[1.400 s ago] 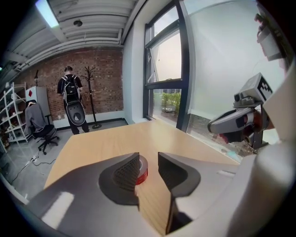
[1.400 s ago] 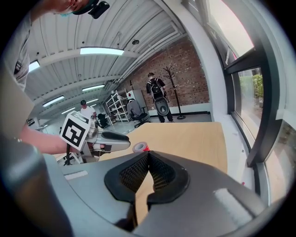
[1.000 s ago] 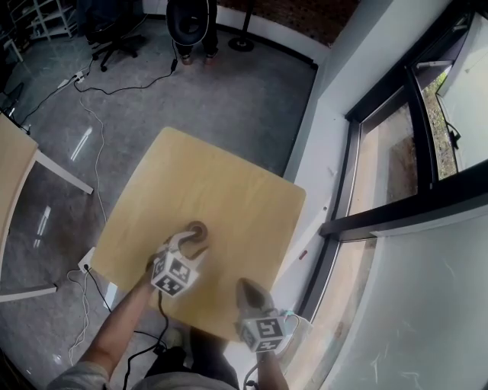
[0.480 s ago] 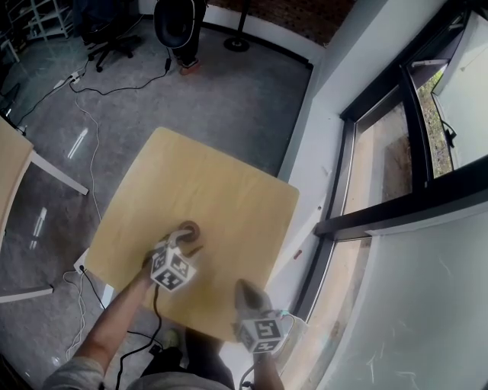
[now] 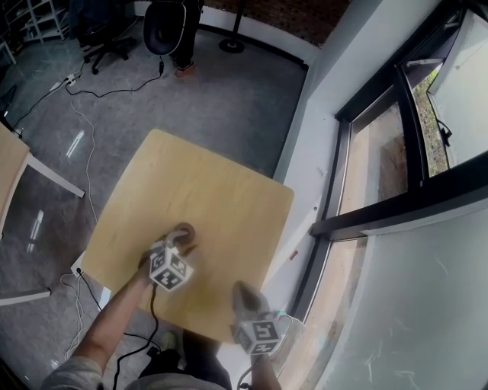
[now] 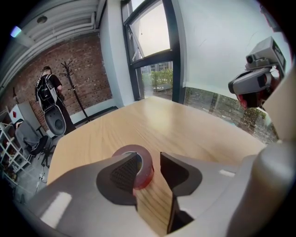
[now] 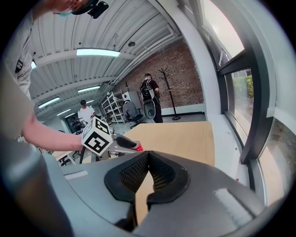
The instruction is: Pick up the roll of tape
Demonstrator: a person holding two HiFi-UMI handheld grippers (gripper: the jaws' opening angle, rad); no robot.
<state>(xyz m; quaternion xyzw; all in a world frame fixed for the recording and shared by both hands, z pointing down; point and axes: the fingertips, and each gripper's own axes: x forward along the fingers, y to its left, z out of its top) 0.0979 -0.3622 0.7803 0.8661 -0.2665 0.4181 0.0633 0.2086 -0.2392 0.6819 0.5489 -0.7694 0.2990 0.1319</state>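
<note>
A red roll of tape lies flat on the light wooden table. My left gripper points down at the roll. In the left gripper view the roll sits at my left gripper. One finger stands inside the roll's hole and the other finger is outside, a small gap away from the roll's wall. The jaws are closing. My right gripper hovers near the table's front edge. Its pads meet with nothing between them. From that view the left gripper and the roll's red edge show.
A tall window and its sill run along the right of the table. Cables lie on the grey floor, and another table's corner is at the left. A person with a backpack stands far off by an office chair.
My left gripper has sunk a little onto the roll, with one finger now in its hole. The right gripper has kept its place.
</note>
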